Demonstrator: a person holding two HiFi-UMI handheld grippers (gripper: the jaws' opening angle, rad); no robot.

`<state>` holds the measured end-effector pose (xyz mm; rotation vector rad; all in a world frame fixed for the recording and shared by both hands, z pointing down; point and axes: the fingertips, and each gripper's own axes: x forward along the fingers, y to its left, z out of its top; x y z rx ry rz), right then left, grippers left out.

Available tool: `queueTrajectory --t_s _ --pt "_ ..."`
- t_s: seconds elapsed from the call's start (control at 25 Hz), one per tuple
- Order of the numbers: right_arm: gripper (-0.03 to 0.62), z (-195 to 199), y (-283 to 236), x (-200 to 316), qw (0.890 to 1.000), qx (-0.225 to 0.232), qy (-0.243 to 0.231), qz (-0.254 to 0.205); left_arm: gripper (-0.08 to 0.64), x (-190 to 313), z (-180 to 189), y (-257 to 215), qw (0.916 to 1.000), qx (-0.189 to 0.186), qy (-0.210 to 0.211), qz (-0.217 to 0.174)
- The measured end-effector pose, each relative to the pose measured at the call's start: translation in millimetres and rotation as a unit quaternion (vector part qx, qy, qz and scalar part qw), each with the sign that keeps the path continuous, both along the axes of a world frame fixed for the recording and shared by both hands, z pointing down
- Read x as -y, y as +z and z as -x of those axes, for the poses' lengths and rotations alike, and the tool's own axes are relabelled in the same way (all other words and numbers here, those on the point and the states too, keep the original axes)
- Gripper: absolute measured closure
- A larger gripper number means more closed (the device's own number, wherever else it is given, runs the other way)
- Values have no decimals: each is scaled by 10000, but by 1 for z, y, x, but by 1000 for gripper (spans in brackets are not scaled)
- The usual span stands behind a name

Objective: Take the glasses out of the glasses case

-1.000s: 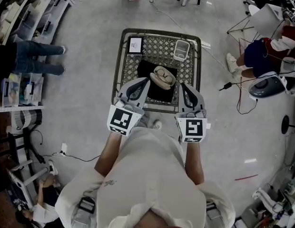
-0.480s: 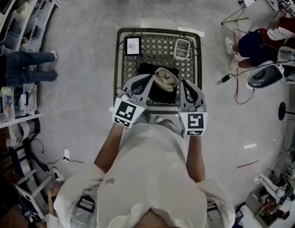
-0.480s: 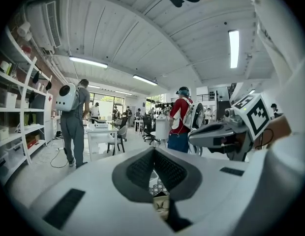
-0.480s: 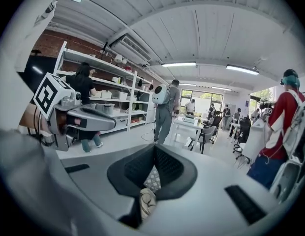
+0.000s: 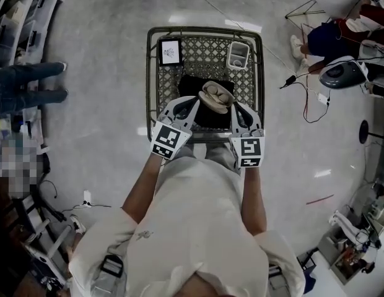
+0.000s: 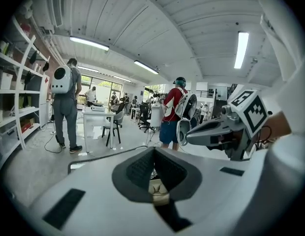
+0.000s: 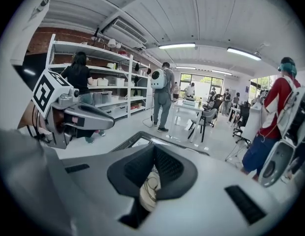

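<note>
closed, empty left gripper [image 5: 189,103] and right gripper [image 5: 237,107] flank the glasses case [image 5: 217,96] on a black mat [image 5: 189,85], white tub [image 5: 237,55] beyond.

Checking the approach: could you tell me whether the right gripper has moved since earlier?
Yes: the right gripper advanced over the metal wire-mesh table toward the beige glasses case.

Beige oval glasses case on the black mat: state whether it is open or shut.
Open: in the head view the beige oval glasses case shows its hollow inside, and the glasses appear to lie in it.
</note>
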<state>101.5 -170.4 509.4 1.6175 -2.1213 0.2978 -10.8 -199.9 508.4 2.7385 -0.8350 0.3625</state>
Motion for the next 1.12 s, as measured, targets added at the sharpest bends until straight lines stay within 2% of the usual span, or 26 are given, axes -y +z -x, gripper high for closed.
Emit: queueTrajectory --t_s 0.48,1.12 --pt "583 0 86 8 9946 -303 -471 868 551 1 -6 57 9983 244 -131 513" --pt "575 -19 159 9 9817 -269 -1072 1548 551 4 -41 108 9915 775 -263 1013"
